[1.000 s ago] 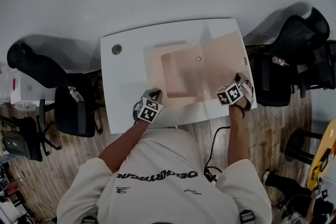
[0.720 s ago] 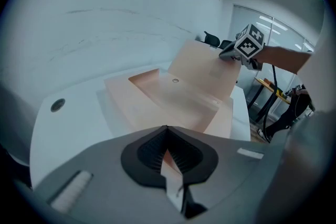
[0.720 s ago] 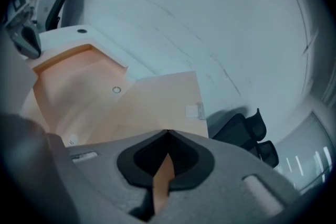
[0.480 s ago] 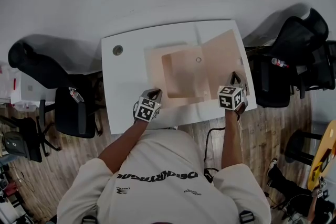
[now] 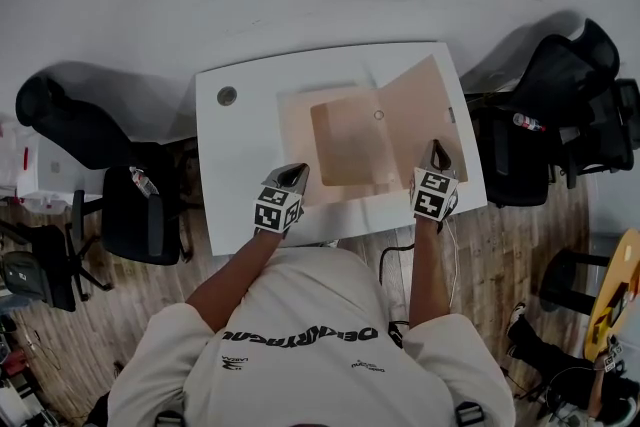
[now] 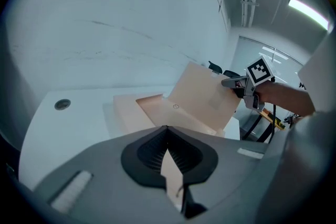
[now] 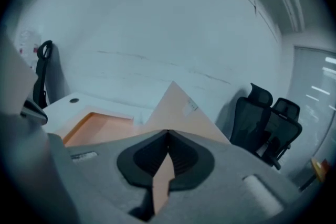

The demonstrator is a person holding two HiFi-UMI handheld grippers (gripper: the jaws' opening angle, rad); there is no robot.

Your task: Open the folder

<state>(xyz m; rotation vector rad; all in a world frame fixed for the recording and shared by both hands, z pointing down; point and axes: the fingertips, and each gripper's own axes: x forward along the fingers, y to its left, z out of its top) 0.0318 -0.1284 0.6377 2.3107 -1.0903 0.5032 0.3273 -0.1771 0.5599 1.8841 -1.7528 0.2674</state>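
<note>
— What is sitting on the white table (image 5: pixel 235 165)?
— The folder (image 5: pixel 345 143) is lying in the middle, with its cover (image 5: pixel 418 110) tilting up.
— And the grippers?
— The left gripper (image 5: pixel 292 176) is pinching the folder's near edge. The right gripper (image 5: pixel 437 152) is pinching the cover.

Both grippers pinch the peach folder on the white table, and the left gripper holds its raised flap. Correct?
No: the right gripper holds the raised flap of the folder, as the head view shows; the left gripper pinches its near-left edge.
</note>
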